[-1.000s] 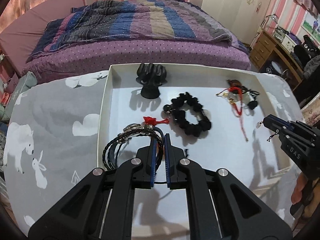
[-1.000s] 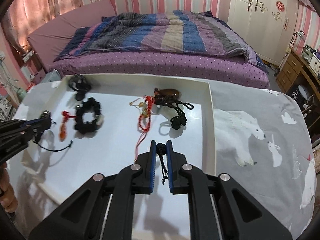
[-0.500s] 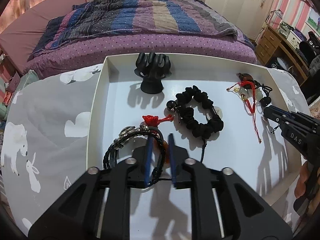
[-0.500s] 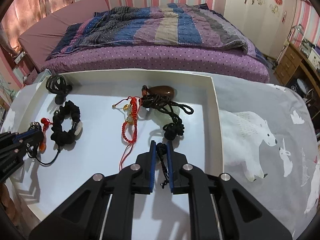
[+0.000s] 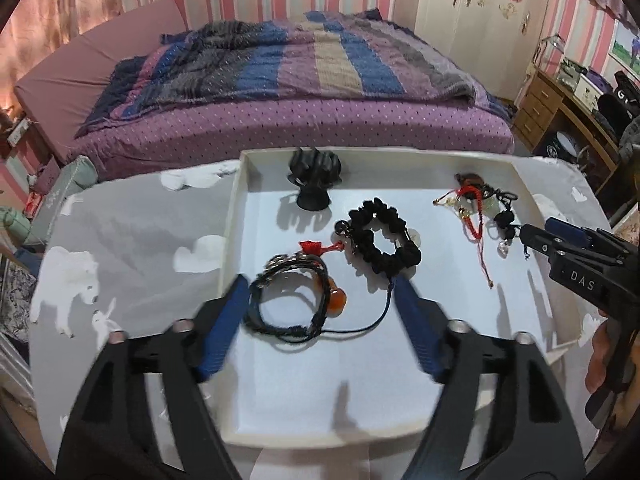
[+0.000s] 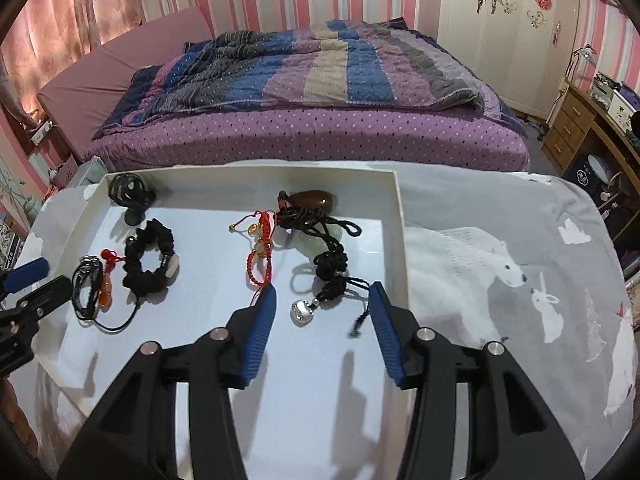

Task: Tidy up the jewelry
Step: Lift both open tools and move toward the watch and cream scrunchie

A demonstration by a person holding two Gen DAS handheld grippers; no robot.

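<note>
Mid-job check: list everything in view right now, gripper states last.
tray: 1, white, on the grey printed cloth
hair claw: 1, black, far left corner
scrunchie: 1, black, tray middle
cord bracelet: 1, black, near left
red bracelet: 1, red, centre
brown pendant: 1, far right
silver charm: 1, on black cord
bed: 1, purple, behind
left gripper: open
right gripper: open
</note>
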